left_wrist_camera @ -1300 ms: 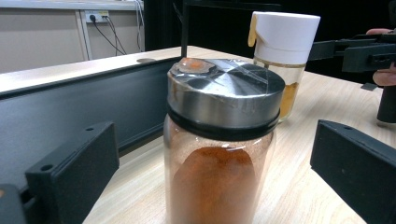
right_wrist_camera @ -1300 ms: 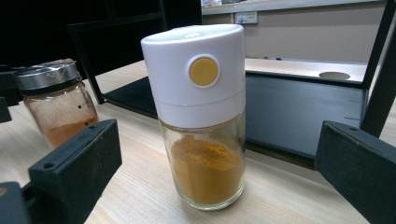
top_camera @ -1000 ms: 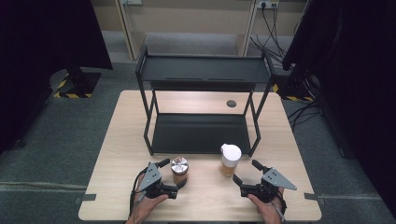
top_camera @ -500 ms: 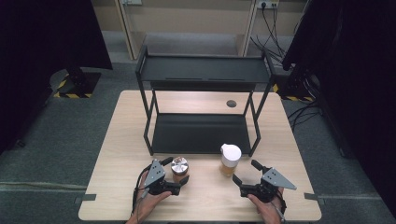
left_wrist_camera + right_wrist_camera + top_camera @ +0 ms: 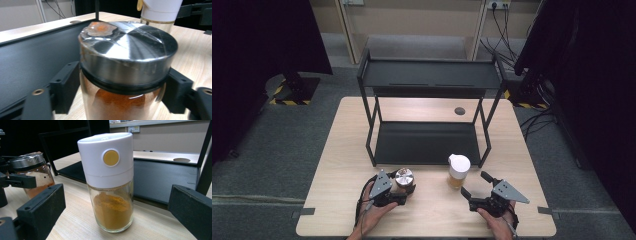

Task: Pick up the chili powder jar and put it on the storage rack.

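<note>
One counter (image 5: 342,150), pale wood. One black rack (image 5: 427,75) on it, with two shelves. Two glass spice jars: one steel-lidded jar (image 5: 404,178) of reddish powder, one white-capped jar (image 5: 458,170) of yellow powder. Two hand-held grippers, one left hand-held gripper (image 5: 398,194) and one right hand-held gripper (image 5: 473,184), each with two black jaws and one grey three-cornered plate. One round dark hole (image 5: 459,111) in the counter top. Two hands at the near edge.
</note>
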